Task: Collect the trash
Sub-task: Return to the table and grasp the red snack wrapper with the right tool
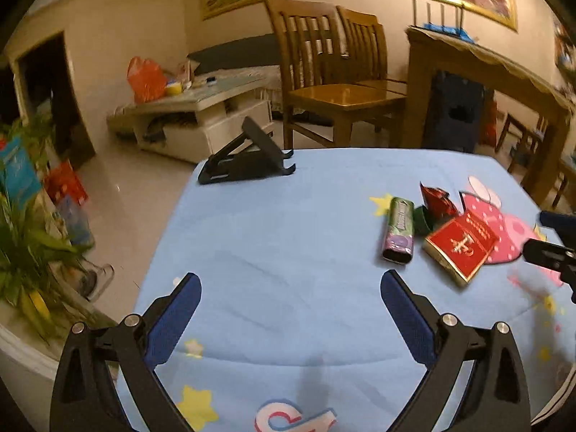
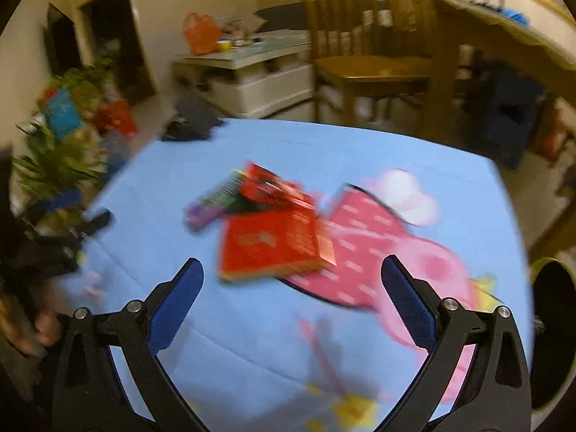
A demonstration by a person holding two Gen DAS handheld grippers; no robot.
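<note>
A small pile of trash lies on the blue cartoon tablecloth (image 1: 288, 237): a red and gold box (image 1: 459, 246), a green and purple tube wrapper (image 1: 397, 230), a dark green piece (image 1: 423, 219) and a crumpled red wrapper (image 1: 437, 199). My left gripper (image 1: 291, 282) is open and empty, near and left of the pile. My right gripper (image 2: 291, 268) is open and empty, just in front of the red box (image 2: 270, 243); the tube (image 2: 212, 205) lies behind it. That view is blurred. The right gripper's tips show at the left wrist view's right edge (image 1: 550, 252).
A black folding phone stand (image 1: 244, 162) sits at the table's far left corner. Wooden chairs (image 1: 334, 82) and a wooden table (image 1: 496, 72) stand beyond the far edge. A dark bin (image 2: 550, 331) sits to the table's right. Plants (image 1: 25, 252) stand to the left.
</note>
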